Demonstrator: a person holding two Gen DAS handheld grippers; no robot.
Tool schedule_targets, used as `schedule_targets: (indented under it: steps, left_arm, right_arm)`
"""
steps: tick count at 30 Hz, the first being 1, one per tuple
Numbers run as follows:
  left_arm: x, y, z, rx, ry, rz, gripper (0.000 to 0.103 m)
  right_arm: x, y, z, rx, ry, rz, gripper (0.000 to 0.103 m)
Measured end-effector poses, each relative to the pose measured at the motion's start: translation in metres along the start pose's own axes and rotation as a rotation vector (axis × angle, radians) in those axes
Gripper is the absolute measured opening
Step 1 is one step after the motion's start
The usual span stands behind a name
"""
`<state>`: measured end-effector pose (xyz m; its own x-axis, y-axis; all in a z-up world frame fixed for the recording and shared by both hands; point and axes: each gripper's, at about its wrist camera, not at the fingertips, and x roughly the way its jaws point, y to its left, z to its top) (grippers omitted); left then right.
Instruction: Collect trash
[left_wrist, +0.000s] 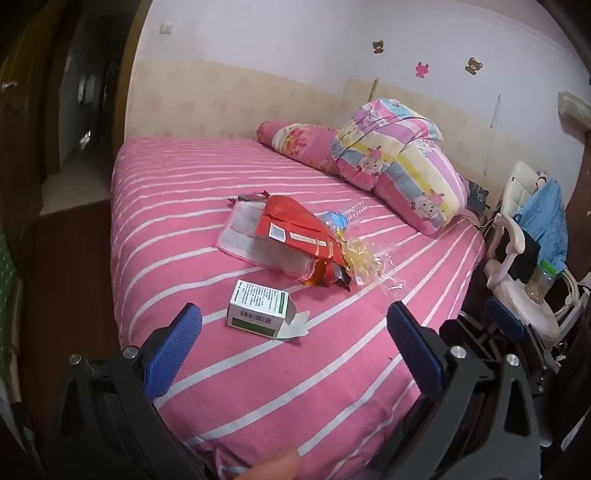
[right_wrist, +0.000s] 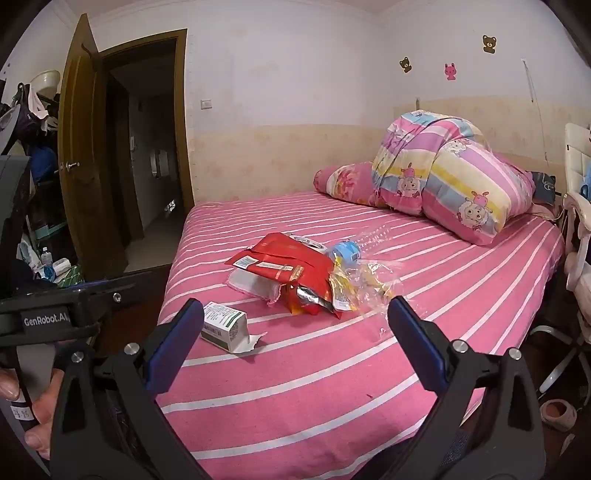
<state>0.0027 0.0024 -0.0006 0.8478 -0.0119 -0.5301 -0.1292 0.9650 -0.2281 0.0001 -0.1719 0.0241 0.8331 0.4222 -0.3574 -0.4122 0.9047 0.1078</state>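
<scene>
Since every piece of litter lies untouched on the pink striped bed (left_wrist: 258, 387), the collecting is judged not yet begun. The left gripper (left_wrist: 295, 325) is held with its jaws spread wide and nothing between them, and the right gripper (right_wrist: 295, 321) is likewise spread and empty — both are poised above the near edge of the bed. In the left wrist view the small white-and-green box (left_wrist: 258, 308), its flap torn open, is seen just ahead at about twelve o'clock. Beyond it, toward one o'clock, a heap is found: a red wrapper (left_wrist: 295, 229) lying over a white cloth (left_wrist: 243, 236), clear crinkled plastic (left_wrist: 373, 258) and a blue-capped item (left_wrist: 334, 220). No bin or bag is shown — everything remains to be gathered, the box likely first.
</scene>
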Motion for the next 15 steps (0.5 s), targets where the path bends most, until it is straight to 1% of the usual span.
schedule_targets:
  steps: [3, 5, 8, 9, 15]
  left_arm:
    - [0.004, 0.003, 0.001, -0.028, 0.022, -0.002, 0.097]
    - [0.003, 0.005, 0.002, -0.047, 0.025, -0.018, 0.097]
    - [0.001, 0.008, 0.002, -0.07, 0.022, -0.034, 0.097]
    - [0.006, 0.008, -0.001, -0.053, 0.034, -0.034, 0.097]
    - [0.01, 0.012, -0.001, -0.064, 0.029, -0.044, 0.097]
  right_arm:
    - [0.0, 0.001, 0.003, -0.001, 0.002, 0.004, 0.098]
    - [0.0, 0.002, 0.005, -0.003, 0.005, 0.006, 0.098]
    - [0.005, -0.001, -0.004, 0.002, 0.006, 0.009, 0.098]
    - [0.006, -0.003, -0.002, 0.006, 0.009, 0.011, 0.098]
    - [0.006, -0.008, -0.008, 0.009, 0.006, 0.015, 0.098]
